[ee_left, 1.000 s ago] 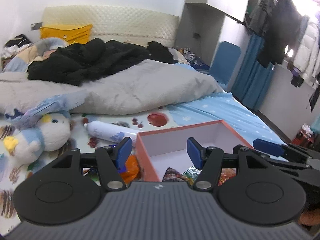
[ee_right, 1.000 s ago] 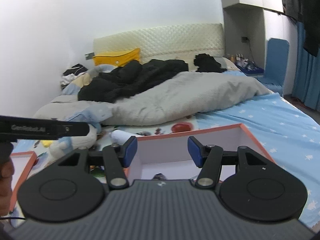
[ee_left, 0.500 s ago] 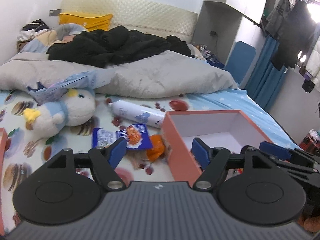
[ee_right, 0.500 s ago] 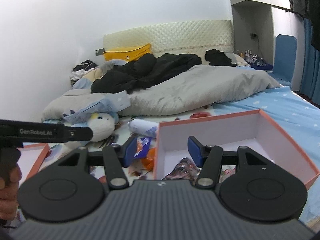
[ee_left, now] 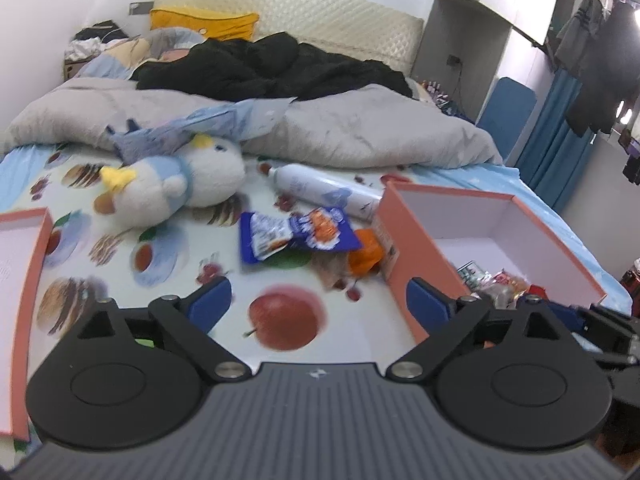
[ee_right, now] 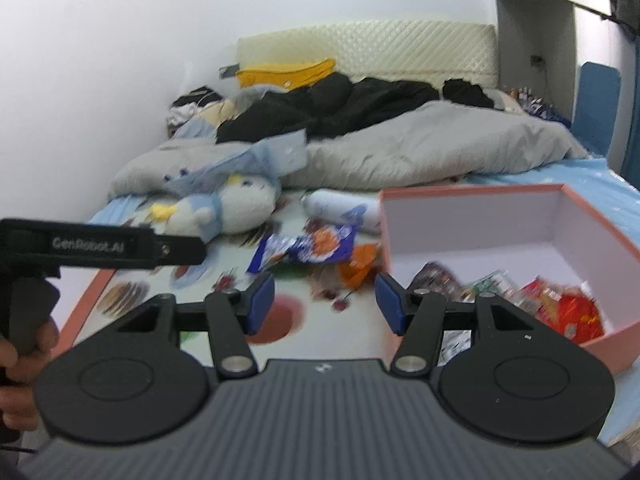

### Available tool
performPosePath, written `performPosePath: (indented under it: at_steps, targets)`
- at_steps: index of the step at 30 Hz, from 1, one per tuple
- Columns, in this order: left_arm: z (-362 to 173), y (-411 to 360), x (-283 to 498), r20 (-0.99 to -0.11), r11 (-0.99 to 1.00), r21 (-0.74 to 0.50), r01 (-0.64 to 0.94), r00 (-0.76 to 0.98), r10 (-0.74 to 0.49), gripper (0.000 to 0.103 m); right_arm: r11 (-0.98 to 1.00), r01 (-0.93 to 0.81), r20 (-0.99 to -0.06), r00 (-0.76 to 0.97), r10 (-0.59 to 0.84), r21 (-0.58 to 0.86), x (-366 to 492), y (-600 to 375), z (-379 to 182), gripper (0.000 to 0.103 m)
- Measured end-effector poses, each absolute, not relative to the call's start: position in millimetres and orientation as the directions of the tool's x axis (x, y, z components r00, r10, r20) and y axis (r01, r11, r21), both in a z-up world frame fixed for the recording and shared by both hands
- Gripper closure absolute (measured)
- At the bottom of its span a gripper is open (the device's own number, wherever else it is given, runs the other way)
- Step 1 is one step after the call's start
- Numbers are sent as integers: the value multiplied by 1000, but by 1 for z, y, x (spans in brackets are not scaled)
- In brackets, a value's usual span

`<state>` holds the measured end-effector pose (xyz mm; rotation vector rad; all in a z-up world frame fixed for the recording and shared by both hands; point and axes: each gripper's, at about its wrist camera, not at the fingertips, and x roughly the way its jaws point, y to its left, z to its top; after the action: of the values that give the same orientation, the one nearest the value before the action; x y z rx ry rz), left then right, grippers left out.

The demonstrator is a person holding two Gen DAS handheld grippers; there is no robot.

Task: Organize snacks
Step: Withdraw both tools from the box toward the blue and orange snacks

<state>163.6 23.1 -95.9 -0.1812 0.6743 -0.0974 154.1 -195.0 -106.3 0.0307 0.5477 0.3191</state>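
Moved since earlier: both views shift off the box toward the loose snacks; left jaws spread wider.
Left wrist – claw: left gripper point(ee_left: 318, 306) jaws opening, near full width, nothing between them.
Left wrist – left to do: blue snack packet point(ee_left: 298, 233) and orange packet point(ee_left: 366, 254) lie on the fruit-print sheet point(ee_left: 160, 256), just beside the box's near wall.
Left wrist – axis: blue packet's long axis runs left-right, right end toward the box.
Right wrist – claw: right gripper point(ee_right: 325, 302) about half open, empty.
Right wrist – done: pink box point(ee_right: 592, 224) already holds several packets point(ee_right: 560, 308) at its near end.
Right wrist – progress: partway by my read; two loose packets remain.
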Motion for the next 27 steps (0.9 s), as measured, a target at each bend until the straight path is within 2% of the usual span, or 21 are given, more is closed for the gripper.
performPosePath:
  at_steps: [6, 15, 18, 21, 27]
  targets:
    - [-111, 52, 142, -617, 984, -173, -39, 783, -77, 5, 943, -320, -549, 774, 316, 91, 135, -176, -130, 45]
    - [-139, 83, 135, -657, 976, -192, -106, 752, -47, 5, 934, -348, -608, 726, 322, 78, 134, -161, -157, 45]
    - [-150, 86, 147, -666, 973, -200, -120, 744, -45, 5, 927, -374, -604, 732, 315, 30, 140, -152, -160, 44]
    - [-160, 88, 166, -679, 971, -206, -123, 733, -51, 5, 929, -368, -612, 725, 316, 43, 155, -148, -166, 38]
    - [-175, 93, 218, -682, 961, -256, -104, 724, -103, 5, 942, -334, -615, 734, 287, 40, 191, -140, -178, 38]
